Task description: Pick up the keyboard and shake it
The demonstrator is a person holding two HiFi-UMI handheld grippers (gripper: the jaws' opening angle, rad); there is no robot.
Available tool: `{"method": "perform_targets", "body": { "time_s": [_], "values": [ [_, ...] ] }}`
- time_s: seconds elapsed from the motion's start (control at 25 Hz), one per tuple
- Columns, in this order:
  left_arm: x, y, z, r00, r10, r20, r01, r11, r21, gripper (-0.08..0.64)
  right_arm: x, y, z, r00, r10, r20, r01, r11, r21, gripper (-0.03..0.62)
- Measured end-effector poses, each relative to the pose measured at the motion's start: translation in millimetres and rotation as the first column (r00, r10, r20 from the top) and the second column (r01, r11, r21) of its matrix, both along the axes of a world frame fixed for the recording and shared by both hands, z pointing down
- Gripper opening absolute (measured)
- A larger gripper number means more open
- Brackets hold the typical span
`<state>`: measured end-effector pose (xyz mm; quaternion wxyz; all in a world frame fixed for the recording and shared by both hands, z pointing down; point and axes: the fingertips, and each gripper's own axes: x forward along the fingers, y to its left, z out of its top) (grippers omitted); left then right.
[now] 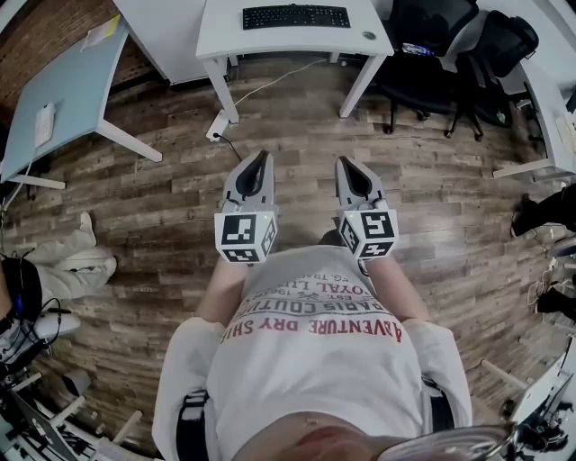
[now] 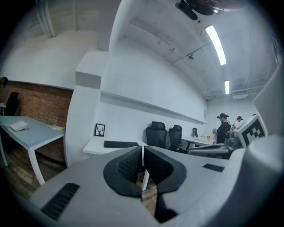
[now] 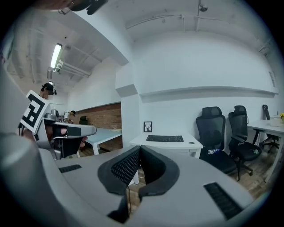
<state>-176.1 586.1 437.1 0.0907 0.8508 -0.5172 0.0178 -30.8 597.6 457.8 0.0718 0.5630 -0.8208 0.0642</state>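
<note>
Light's pretty even and cool white, indoors. Ceiling strip lights (image 2: 216, 43) blow out to pure white in the left gripper view. Both gripper views go black in the corners and bend straight lines hard near the edges. The left gripper (image 2: 143, 153) looks soft up close. Shadows on the wood floor (image 1: 162, 207) are faint.

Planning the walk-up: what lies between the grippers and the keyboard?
Head view: between the left gripper, the right gripper and the keyboard lies wood floor, crossed by a white cable, then the white desk's front edge.
</note>
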Motion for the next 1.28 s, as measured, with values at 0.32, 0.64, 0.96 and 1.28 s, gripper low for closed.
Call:
{"method": "perform_targets", "body": {
  "time_s": [0.32, 0.64, 0.96, 1.28],
  "values": [
    [27, -48, 14, 0.999, 0.002, 0.042, 0.000, 1.000, -0.026, 0.034, 26, -56, 19, 1.000, -0.025, 0.008, 0.025, 1.000, -0.017, 0.025],
    [35, -150, 12, 0.995, -0.083, 0.058, 0.086, 0.995, -0.048, 0.034, 46, -179, 18, 0.994, -0.091, 0.068, 0.093, 0.995, -0.041, 0.025],
    [72, -241, 13, 0.983, -0.170, 0.068, 0.174, 0.983, -0.055, 0.034, 96, -282, 16, 0.988, -0.151, 0.035, 0.152, 0.988, -0.026, 0.025],
    [103, -319, 28, 0.976, -0.205, 0.076, 0.212, 0.972, -0.103, 0.034, 145, -367, 32, 0.989, -0.129, 0.076, 0.136, 0.985, -0.108, 0.025]
  ]
}}
